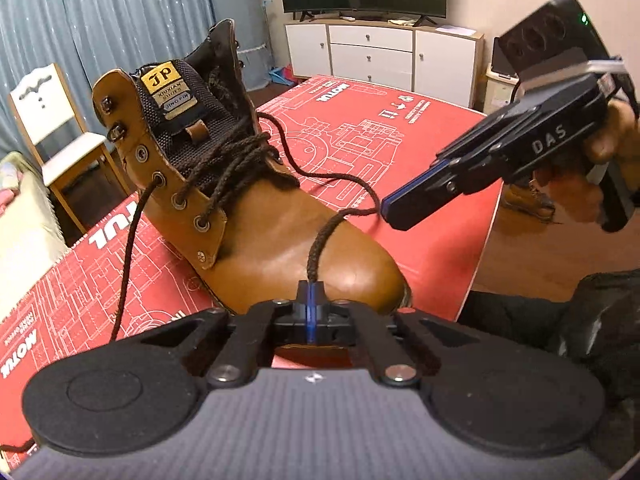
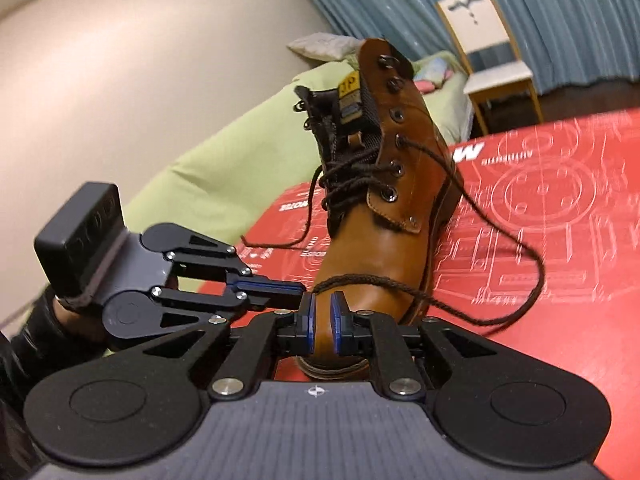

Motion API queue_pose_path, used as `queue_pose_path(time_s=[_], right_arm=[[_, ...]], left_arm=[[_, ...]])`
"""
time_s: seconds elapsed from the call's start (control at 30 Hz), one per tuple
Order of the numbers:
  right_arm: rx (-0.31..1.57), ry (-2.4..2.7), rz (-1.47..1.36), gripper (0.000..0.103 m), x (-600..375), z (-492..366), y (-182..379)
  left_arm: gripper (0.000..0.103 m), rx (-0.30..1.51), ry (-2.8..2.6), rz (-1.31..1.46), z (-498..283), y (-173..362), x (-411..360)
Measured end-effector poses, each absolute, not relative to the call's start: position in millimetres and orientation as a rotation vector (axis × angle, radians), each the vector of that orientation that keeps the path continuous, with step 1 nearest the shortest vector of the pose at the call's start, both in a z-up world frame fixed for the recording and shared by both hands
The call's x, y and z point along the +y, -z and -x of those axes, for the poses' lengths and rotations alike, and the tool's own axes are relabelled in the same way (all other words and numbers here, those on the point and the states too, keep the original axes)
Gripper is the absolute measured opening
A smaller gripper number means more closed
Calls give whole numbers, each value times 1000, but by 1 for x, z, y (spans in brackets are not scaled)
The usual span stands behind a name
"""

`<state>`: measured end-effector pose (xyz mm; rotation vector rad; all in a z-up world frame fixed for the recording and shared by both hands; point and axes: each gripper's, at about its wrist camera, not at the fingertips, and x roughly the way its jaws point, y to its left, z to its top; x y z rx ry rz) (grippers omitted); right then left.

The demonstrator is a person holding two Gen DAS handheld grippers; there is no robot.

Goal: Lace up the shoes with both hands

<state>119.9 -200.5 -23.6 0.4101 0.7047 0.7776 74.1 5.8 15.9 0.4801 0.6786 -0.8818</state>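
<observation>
**Pinched lace may slip or drag the boot**

The left gripper point(image 1: 311, 292) clamps the lace point(image 1: 320, 240) over the toe of the boot point(image 1: 280, 216), which stands on the red box point(image 1: 420, 120). The right gripper point(image 2: 323, 312), jaws parted, holds nothing. A hard pull risks tipping the boot.

The boot point(image 1: 280, 216) stands on the printed board point(image 1: 420, 128), a chair point(image 1: 52, 120) seemingly behind.

- The left gripper point(image 1: 311, 292) is black, with blue pads on its fingers, silver screws at the linkage joints, two round discs and a grey ribbed plate bearing a small star mark.
- The right gripper point(image 2: 323, 312) is built alike; its side reads "DAS" in white letters.
- A black box with a green light tops it.
- The person wears a dark sleeve point(image 1: 560, 320).
</observation>
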Motion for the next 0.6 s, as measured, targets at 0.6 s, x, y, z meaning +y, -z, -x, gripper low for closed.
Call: queue_pose_path(time_s=[0.6], right_arm=[[728,-727,-545,14,-212,-118,34]], left_arm=[[14,738,885,-318,-99,-17,1]])
